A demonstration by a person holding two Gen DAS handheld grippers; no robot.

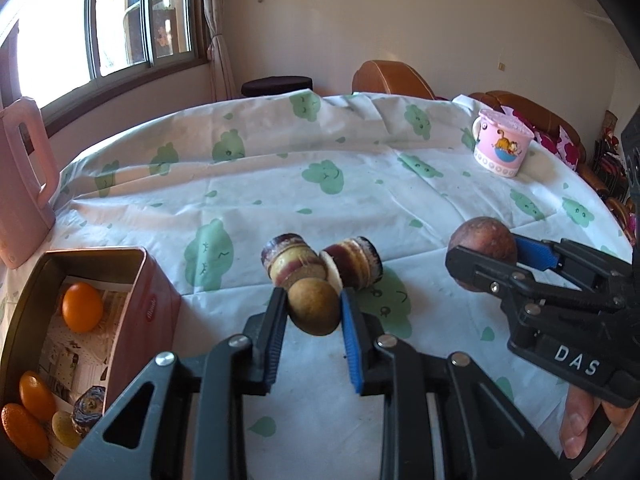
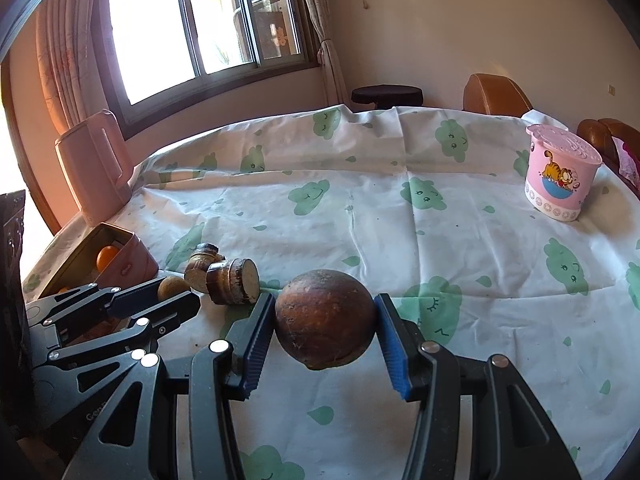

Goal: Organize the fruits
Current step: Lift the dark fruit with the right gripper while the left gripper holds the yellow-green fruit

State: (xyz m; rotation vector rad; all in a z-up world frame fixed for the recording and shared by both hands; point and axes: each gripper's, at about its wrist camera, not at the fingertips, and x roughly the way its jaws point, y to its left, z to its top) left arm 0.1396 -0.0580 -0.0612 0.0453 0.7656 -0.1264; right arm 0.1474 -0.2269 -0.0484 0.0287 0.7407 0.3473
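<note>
Both grippers loaded. Left gripper [image 1: 314, 312], jaws narrowed onto a small tan-green round fruit [image 1: 313, 306], lifted just in front of two sugarcane chunks [image 1: 320, 264] that lie touching each other on the bench [image 1: 360, 184]. Right gripper [image 2: 325, 328], jaws pinching a bigger brown round fruit [image 2: 325, 318] at its sides; from the left wrist view it looks raised off the cloth, though contact underneath can't be fully confirmed.

Pink tin box [image 1: 136, 304] sits at the left edge of the bench, open, lined with paper. Already inside: oranges [image 1: 82, 307], plus two more small orange ones near the lower corner, a pale slice, and a dark purple cane piece. So the sorting is partly done, judging by the contents.

Left to do, as I read it: drop the tan-green fruit into the box (near, to the left of the left gripper), bring the brown fruit over too, then pick up the two cane chunks. Nothing else loose on the cloth that I can see.

Not part of the job, probably: pink cartoon cup [image 2: 562, 176] with lid far right, pink jug [image 2: 96, 168] behind the box by the window.

Roughly halfway, a guess.
</note>
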